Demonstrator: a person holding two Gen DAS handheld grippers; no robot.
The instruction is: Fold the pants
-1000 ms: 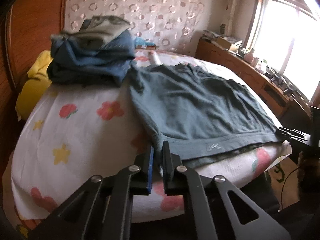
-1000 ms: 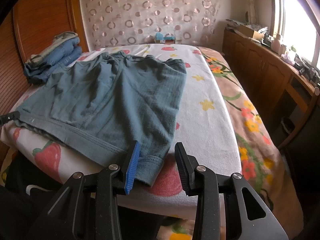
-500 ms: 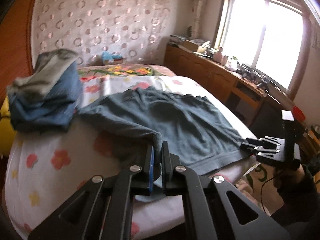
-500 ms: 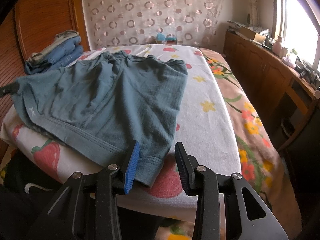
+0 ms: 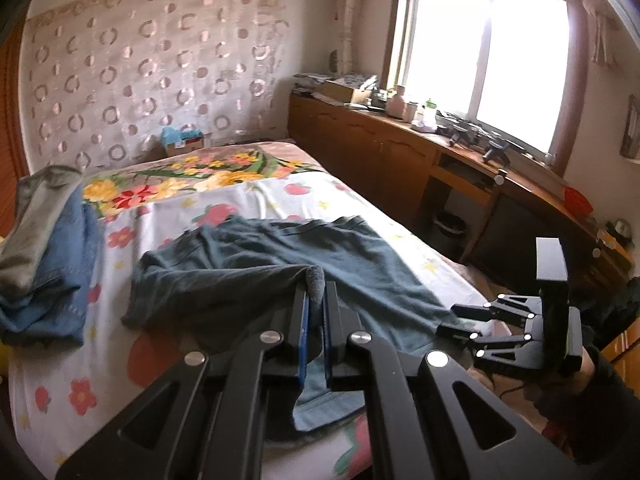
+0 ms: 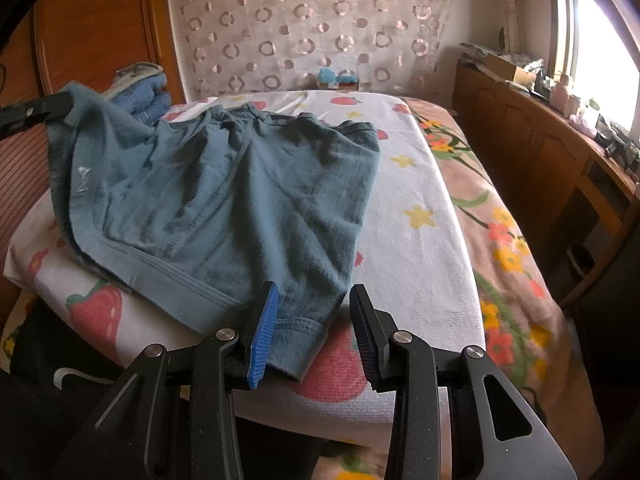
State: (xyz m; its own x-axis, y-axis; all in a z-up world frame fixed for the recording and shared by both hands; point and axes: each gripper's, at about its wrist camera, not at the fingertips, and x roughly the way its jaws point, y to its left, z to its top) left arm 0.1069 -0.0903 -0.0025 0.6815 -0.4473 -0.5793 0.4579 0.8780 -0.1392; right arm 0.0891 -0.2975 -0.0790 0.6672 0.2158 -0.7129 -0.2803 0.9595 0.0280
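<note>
Teal pants (image 5: 360,264) lie spread on the flowered bed sheet (image 5: 180,216). My left gripper (image 5: 316,290) is shut on their near left corner and holds it above the bed, so that side of the cloth drapes up and over. In the right wrist view that lifted corner hangs from the left gripper (image 6: 66,104) at the upper left, and the pants (image 6: 240,200) slope down from it. My right gripper (image 6: 315,288) stands open astride the near right hem corner; the cloth lies between the pads without filling the gap. The right gripper (image 5: 448,320) also shows in the left wrist view, at the bed's edge.
A stack of folded clothes (image 5: 44,260) sits on the bed's left side, against the wooden headboard (image 6: 100,32). A long wooden sideboard (image 5: 400,152) with clutter runs under the window on the right. A small blue box (image 5: 182,140) rests at the far wall.
My left gripper has risen and swung rightward with the pants corner, lifting the left side of the cloth off the sheet. The right gripper has stayed put.
</note>
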